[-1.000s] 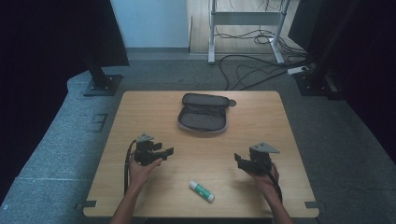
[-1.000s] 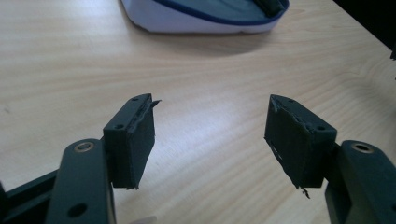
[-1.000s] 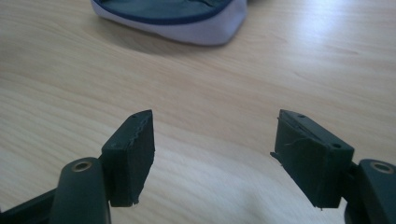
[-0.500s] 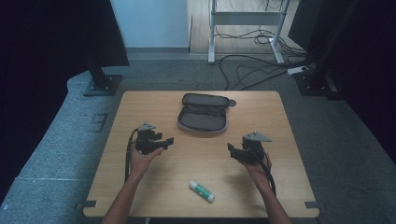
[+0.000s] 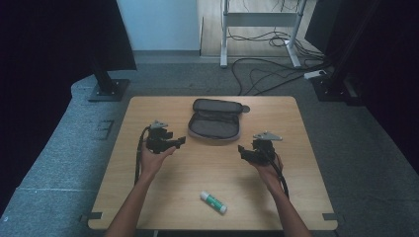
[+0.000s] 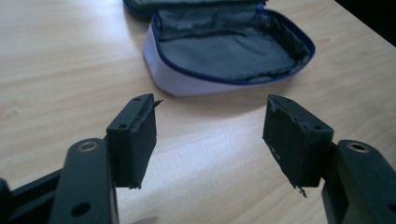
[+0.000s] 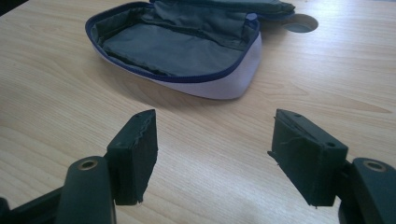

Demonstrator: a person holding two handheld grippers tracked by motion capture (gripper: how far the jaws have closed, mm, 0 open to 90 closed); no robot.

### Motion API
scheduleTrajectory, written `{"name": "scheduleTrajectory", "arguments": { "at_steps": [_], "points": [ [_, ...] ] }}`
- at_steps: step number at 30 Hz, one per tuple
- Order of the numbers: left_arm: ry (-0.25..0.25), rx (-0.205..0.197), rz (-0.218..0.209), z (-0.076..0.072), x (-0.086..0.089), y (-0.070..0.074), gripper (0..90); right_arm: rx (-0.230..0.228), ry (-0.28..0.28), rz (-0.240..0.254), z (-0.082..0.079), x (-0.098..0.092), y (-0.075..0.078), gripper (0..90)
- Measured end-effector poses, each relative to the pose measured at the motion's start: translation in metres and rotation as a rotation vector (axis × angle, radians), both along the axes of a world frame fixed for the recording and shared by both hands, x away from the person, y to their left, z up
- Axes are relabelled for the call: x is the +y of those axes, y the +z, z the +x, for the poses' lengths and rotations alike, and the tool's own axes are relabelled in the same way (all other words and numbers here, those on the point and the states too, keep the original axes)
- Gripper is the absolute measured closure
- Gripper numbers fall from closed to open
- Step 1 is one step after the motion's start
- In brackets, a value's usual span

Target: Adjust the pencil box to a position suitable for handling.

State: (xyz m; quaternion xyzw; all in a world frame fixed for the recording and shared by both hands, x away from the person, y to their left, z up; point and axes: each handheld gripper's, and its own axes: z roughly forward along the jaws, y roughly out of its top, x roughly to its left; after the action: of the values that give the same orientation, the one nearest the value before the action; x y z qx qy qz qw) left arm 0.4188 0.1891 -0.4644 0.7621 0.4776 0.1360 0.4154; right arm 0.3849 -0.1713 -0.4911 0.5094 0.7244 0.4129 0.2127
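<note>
An open zip pouch [image 5: 215, 123] with grey lining and a blue zipper lies at the back middle of the wooden table [image 5: 301, 197]. My left gripper [image 5: 179, 141] hovers just left of it, jaws open and empty. My right gripper [image 5: 242, 150] hovers just right of it, also open and empty. The left gripper view looks past my left gripper [image 6: 210, 135] at the pouch [image 6: 229, 56] a short way ahead. In the right gripper view, my right gripper [image 7: 212, 149] faces the pouch [image 7: 173, 51] from the other side. A white glue stick [image 5: 213, 202] with a green label lies near the front edge.
A round cable hole [image 5: 245, 108] sits in the tabletop by the pouch's far right corner. On the floor beyond the table are a stand base [image 5: 106, 90] at the left, loose cables [image 5: 267, 69] and a metal frame [image 5: 259, 19].
Both hands have moved away from the front edge towards the pouch and risen a little. The pouch and glue stick have not moved.
</note>
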Motion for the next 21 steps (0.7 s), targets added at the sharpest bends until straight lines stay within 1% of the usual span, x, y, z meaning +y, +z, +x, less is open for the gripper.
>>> {"name": "scheduleTrajectory", "arguments": {
  "at_steps": [2,4,6,7,8,9,11,12,13,15,17,19,20,21],
  "points": [
    [-0.003,0.007,0.005,0.002,-0.001,0.0,35.5,0.001,0.002,0.001,0.001,0.002,0.0,31.2],
    [0.001,0.022,0.009,0.008,-0.005,0.0,35.5,0.002,0.013,-0.005,0.005,0.006,0.0,31.2],
    [0.002,0.021,0.012,0.009,-0.006,0.001,35.5,0.006,0.011,-0.003,0.006,0.007,0.001,31.3],
    [0.006,0.017,0.015,0.011,-0.007,0.003,35.5,0.0,0.013,-0.004,0.007,0.007,0.001,31.5],
    [0.01,0.014,0.019,0.012,-0.007,0.004,35.4,0.006,0.01,-0.009,0.01,0.008,0.002,31.7],
    [0.014,0.018,0.022,0.016,-0.009,0.007,35.4,0.007,0.007,-0.01,0.012,0.008,0.002,31.7],
    [0.013,0.02,0.022,0.018,-0.009,0.008,35.4,0.009,0.004,-0.009,0.014,0.008,0.002,31.8],
    [0.025,0.015,0.009,0.021,-0.008,0.01,35.6,0.012,-0.001,-0.013,0.018,0.008,0.004,31.9],
    [0.029,0.023,0.001,0.023,-0.008,0.01,35.7,0.011,-0.004,-0.014,0.02,0.007,0.004,31.9],
    [0.028,0.026,0.004,0.025,-0.008,0.011,35.3,0.011,-0.008,-0.013,0.022,0.007,0.005,32.3],
    [0.034,0.029,0.008,0.029,-0.011,0.012,35.3,0.014,-0.018,-0.015,0.028,0.007,0.005,32.4],
    [0.03,0.019,0.018,0.031,-0.014,0.013,35.1,0.013,-0.021,-0.021,0.031,0.007,0.005,32.4],
    [0.028,0.021,0.012,0.032,-0.015,0.013,35.2,0.014,-0.02,-0.023,0.032,0.008,0.005,32.4],
    [0.017,0.032,-0.007,0.033,-0.016,0.012,35.2,0.014,-0.019,-0.027,0.033,0.008,0.006,32.5]
  ]
}}
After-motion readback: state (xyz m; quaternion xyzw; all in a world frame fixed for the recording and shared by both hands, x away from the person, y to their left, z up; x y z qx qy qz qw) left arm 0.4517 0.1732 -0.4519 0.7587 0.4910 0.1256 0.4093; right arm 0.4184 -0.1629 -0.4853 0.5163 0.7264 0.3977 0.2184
